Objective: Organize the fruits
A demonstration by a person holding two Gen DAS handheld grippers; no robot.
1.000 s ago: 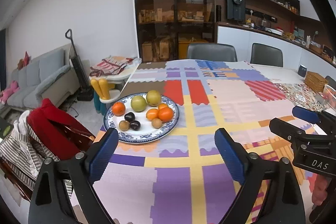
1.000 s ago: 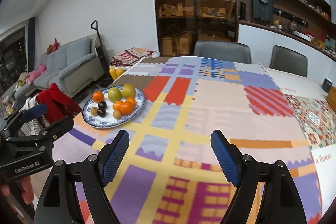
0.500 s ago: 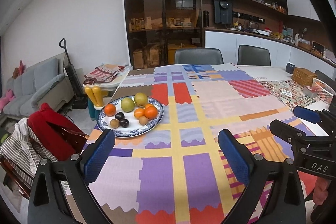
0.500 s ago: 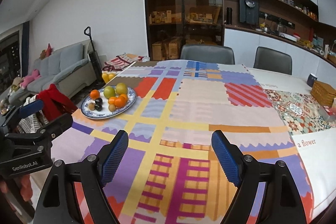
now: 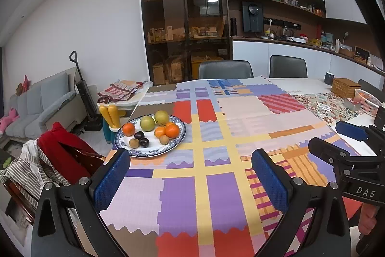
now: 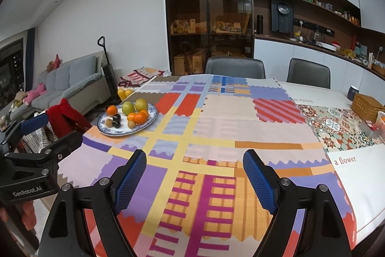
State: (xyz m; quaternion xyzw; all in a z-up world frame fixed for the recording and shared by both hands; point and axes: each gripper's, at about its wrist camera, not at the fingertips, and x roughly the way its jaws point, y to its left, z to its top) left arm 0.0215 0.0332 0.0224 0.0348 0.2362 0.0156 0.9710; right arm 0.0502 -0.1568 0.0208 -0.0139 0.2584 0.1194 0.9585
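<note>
Left wrist view, left tongs (image 5: 190, 175) just opening wide, empty

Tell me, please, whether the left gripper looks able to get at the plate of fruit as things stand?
Probably yes: the left gripper is open and empty, and only bare tablecloth lies between it and the plate, just ahead on its left.

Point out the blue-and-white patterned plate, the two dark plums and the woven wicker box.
Blue-and-white patterned plate (image 5: 154, 153), left wrist view, bare near rim.
Two dark plums (image 5: 144, 142), left wrist view, top of the nearer plum.
Woven wicker box (image 6: 365, 104), right wrist view, front wall.
</note>
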